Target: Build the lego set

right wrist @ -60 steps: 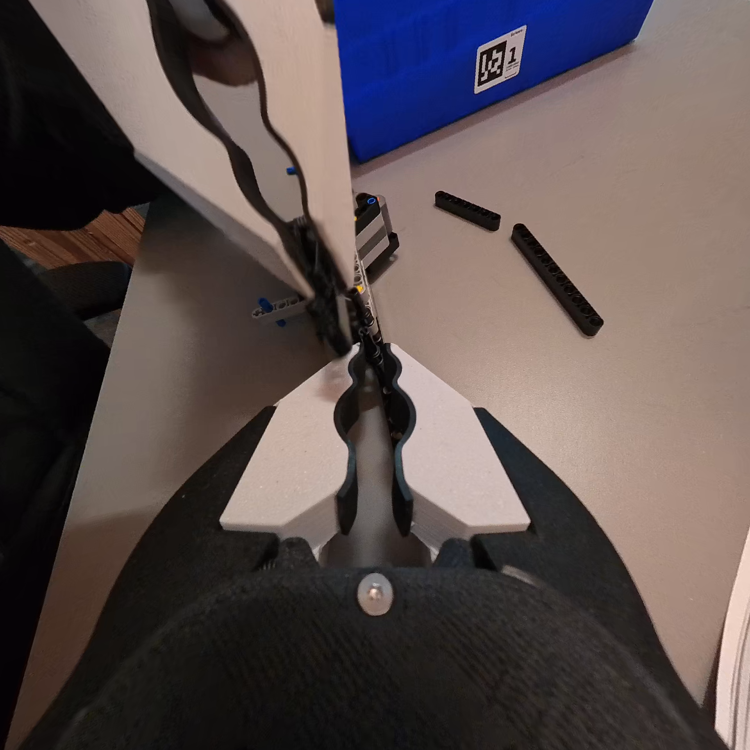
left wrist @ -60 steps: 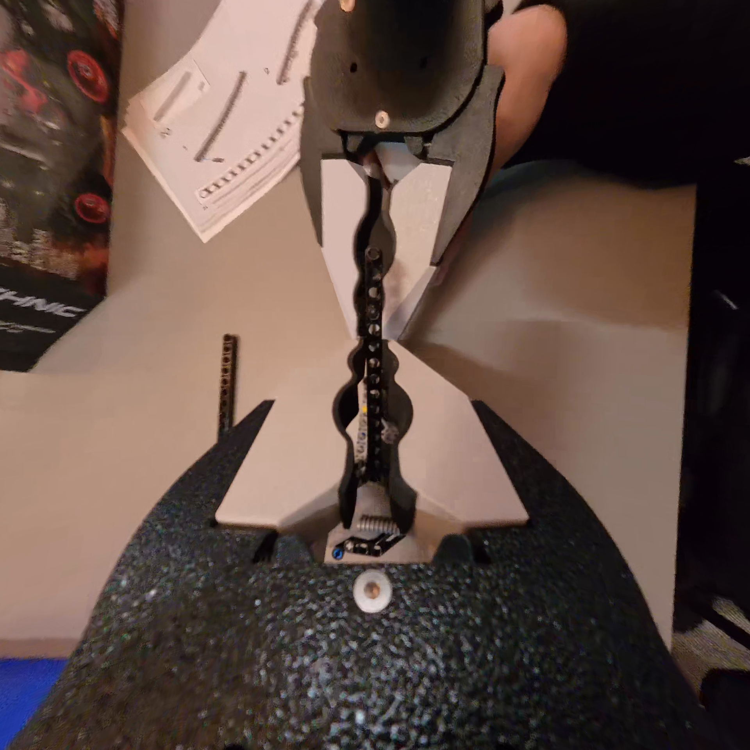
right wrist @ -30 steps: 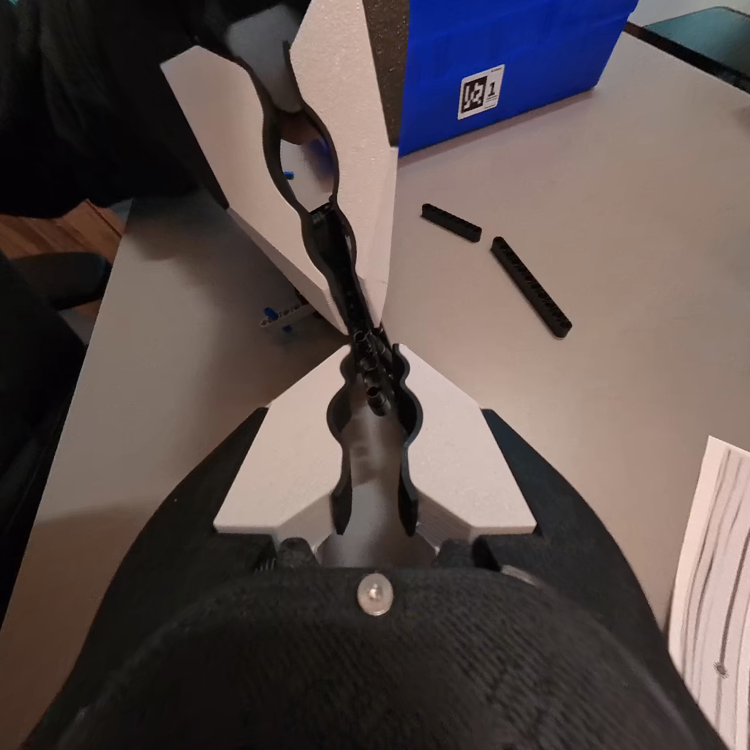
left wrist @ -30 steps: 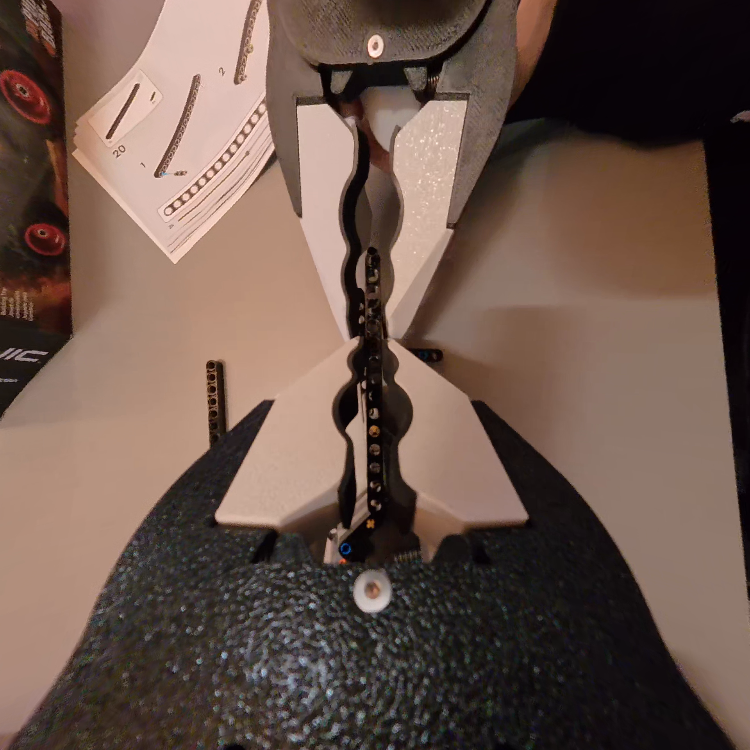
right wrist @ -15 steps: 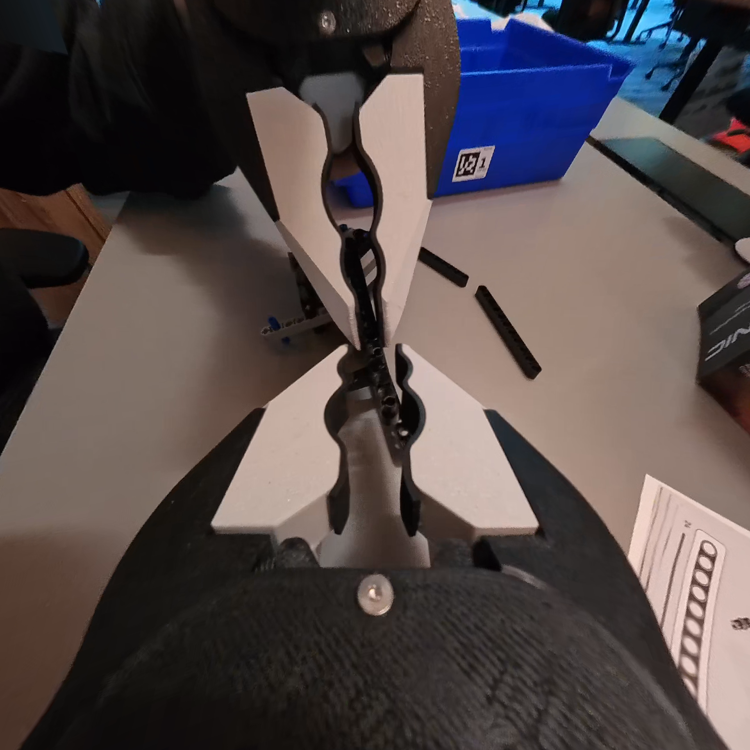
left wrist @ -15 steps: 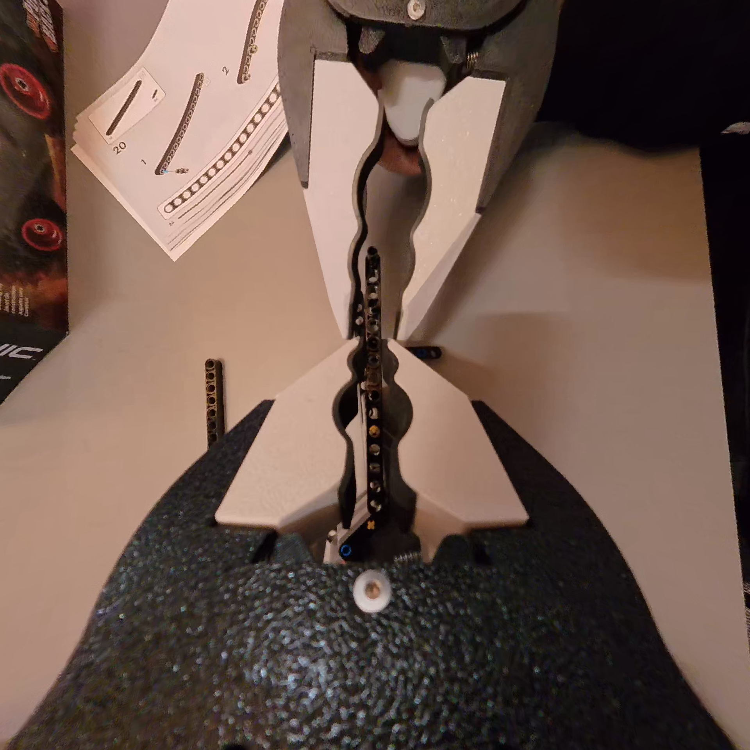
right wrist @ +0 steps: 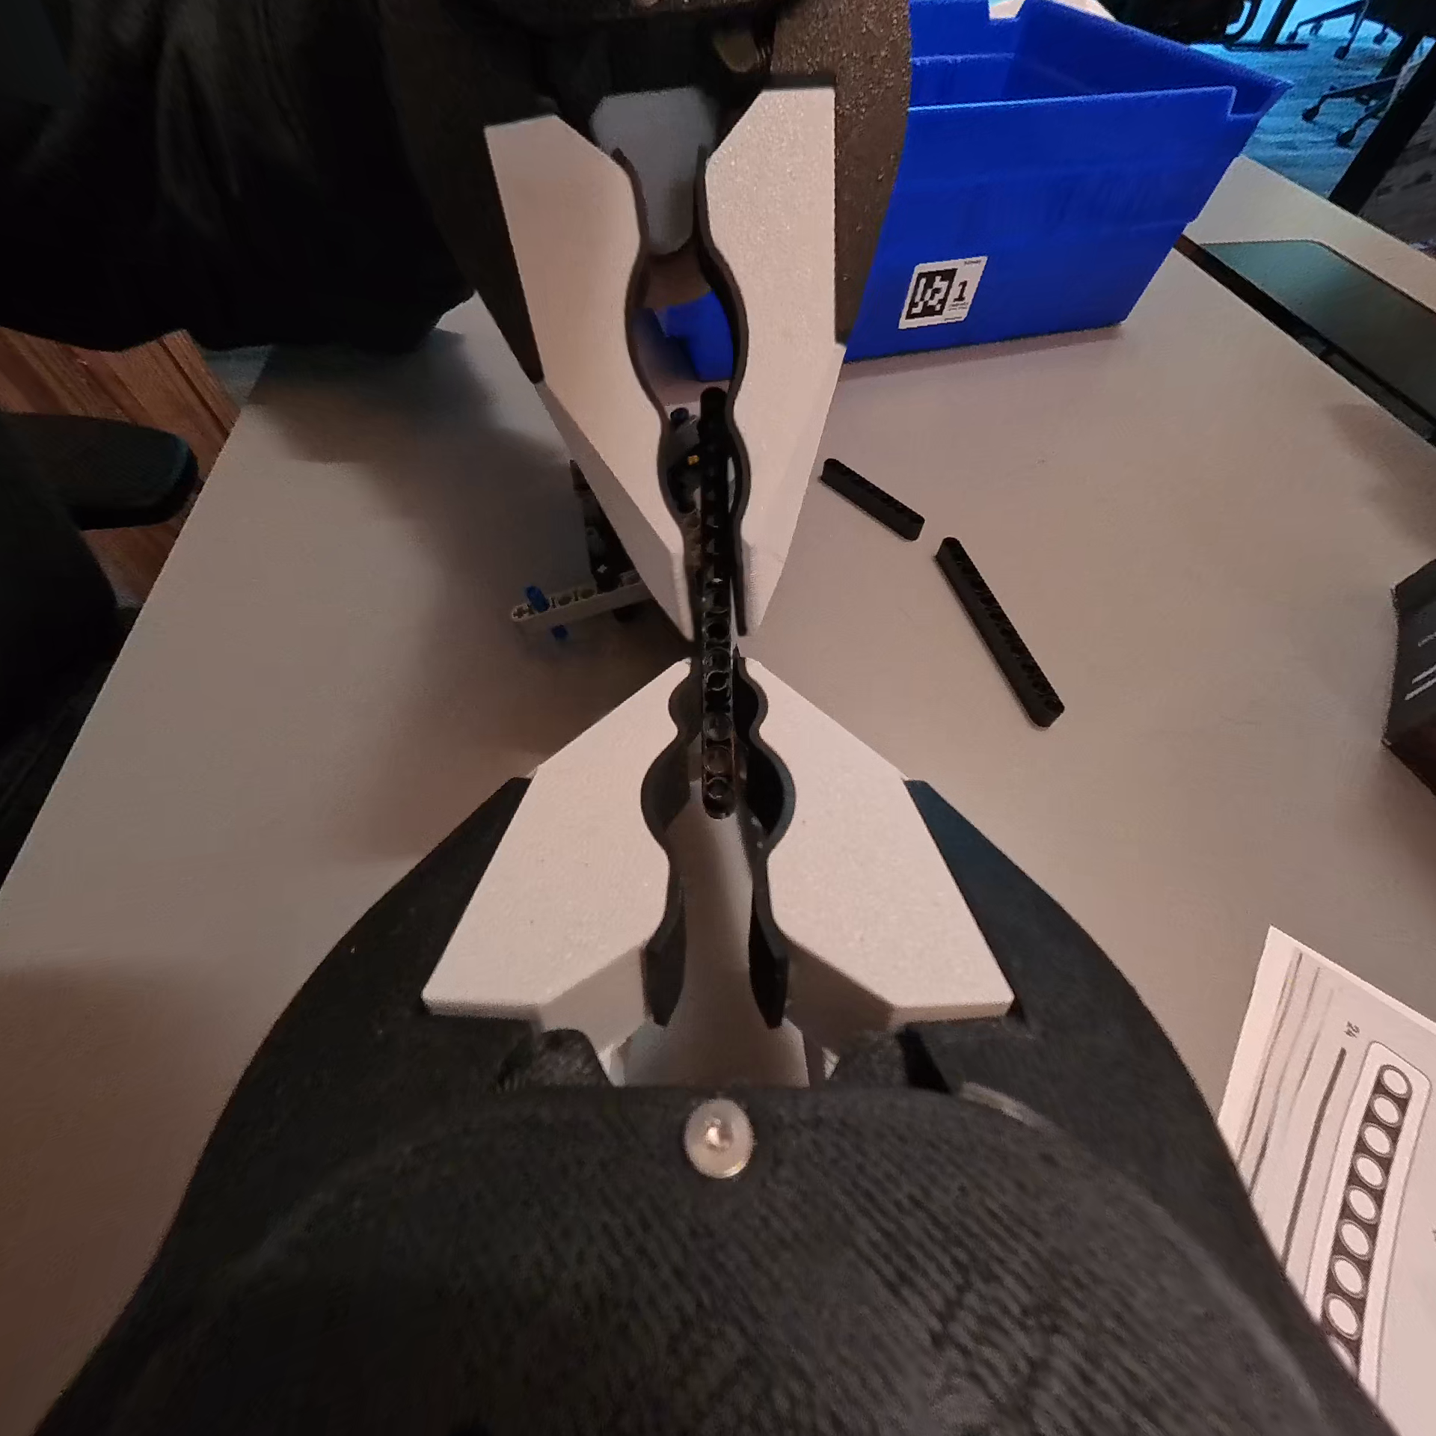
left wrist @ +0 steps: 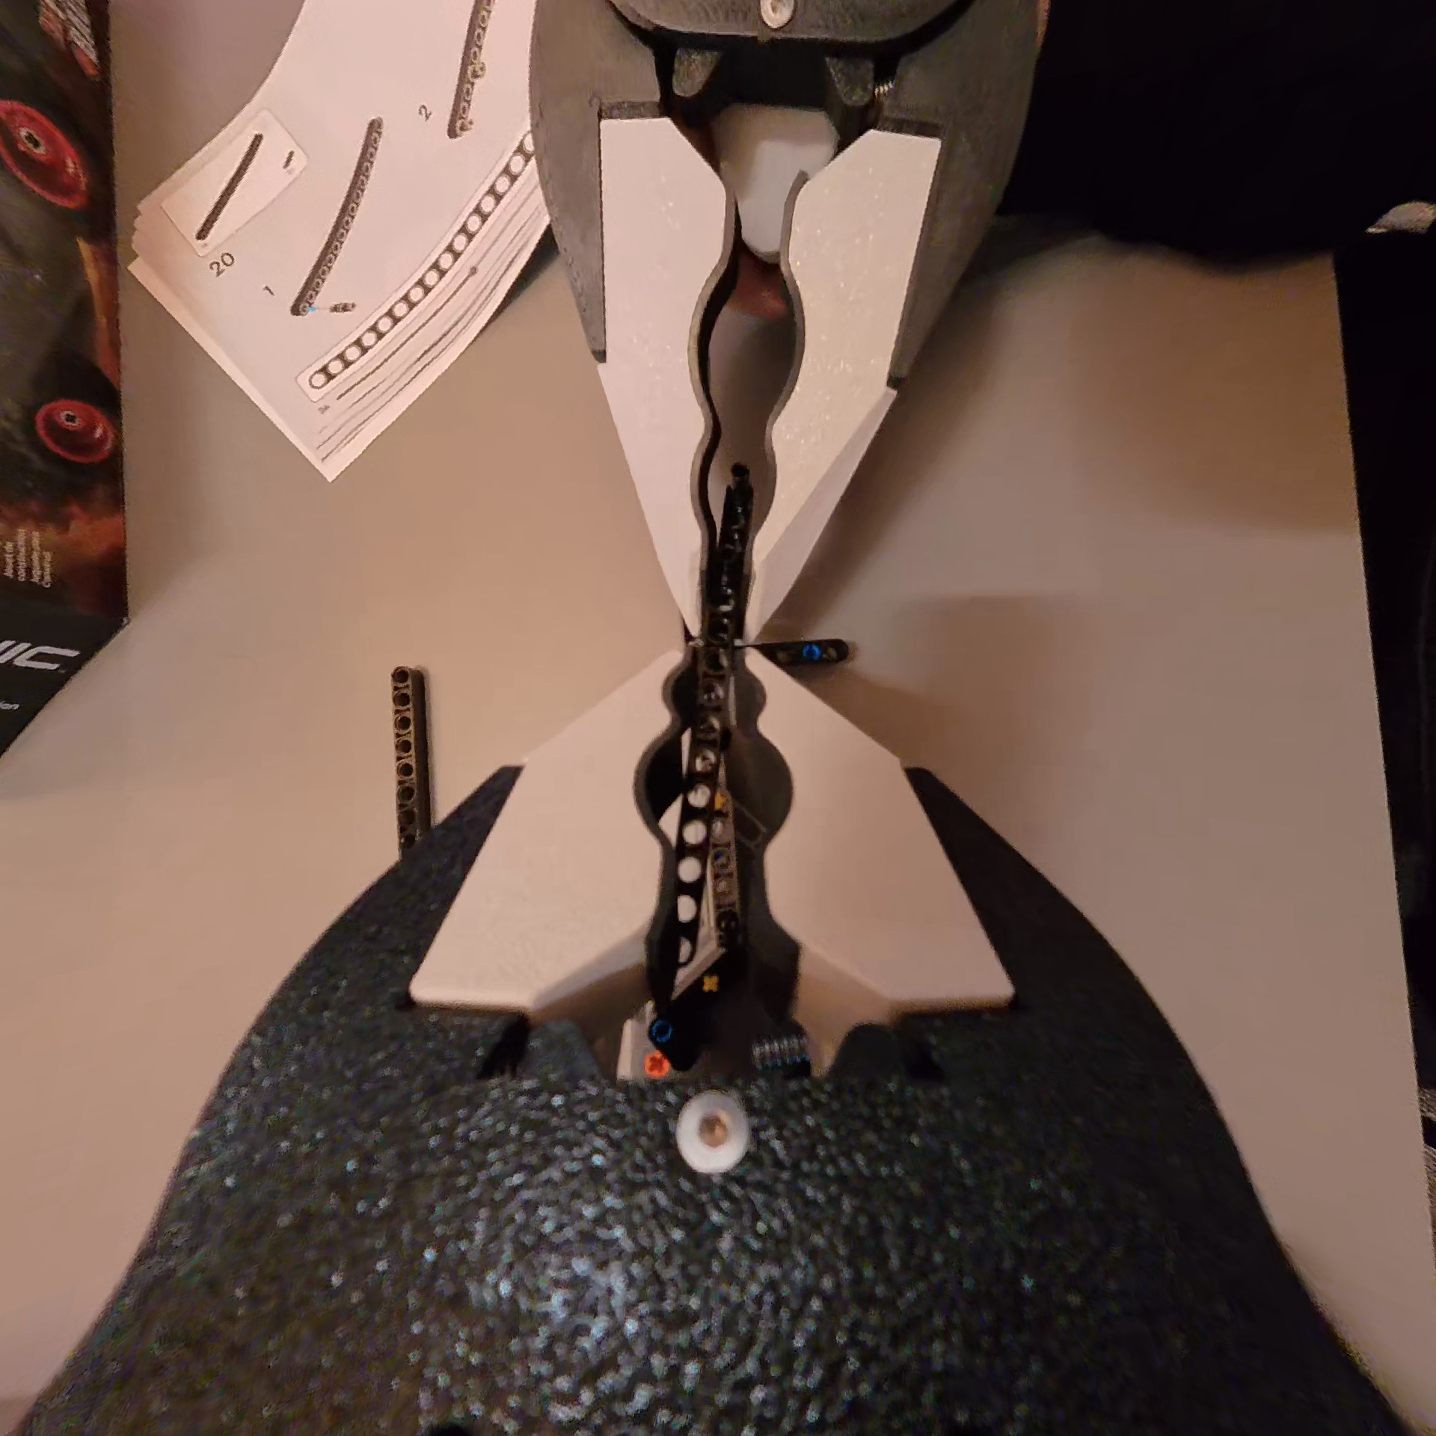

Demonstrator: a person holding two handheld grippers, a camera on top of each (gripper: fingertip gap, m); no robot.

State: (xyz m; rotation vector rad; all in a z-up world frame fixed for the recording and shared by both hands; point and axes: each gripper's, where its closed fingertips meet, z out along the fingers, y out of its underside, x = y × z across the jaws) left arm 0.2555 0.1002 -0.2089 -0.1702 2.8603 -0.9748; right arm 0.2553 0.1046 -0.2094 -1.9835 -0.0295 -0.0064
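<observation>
A long black holed beam (left wrist: 703, 785) with a grey beam (left wrist: 726, 878) and coloured pins beside it runs lengthwise between both grippers, held above the grey table (left wrist: 1088, 777). My left gripper (left wrist: 715, 654) is shut on this assembly; the near end reaches back between the fingers. My right gripper (left wrist: 719, 625) faces it tip to tip and is shut on the far part of the beam. In the right wrist view the black beam (right wrist: 715, 699) passes through my right gripper (right wrist: 715, 670) into the left gripper (right wrist: 715, 631).
Two loose black beams (right wrist: 872, 497) (right wrist: 998, 629) and a grey sub-assembly with blue pins (right wrist: 575, 602) lie on the table (right wrist: 311, 699). A blue bin (right wrist: 1049, 194) stands behind. An instruction booklet (left wrist: 350, 233) and the set's box (left wrist: 54, 311) lie left; another black beam (left wrist: 409, 754) lies nearby.
The two grippers have turned from an angle to face each other straight, tip to tip. The beam's near end in my left gripper has swung slightly left.
</observation>
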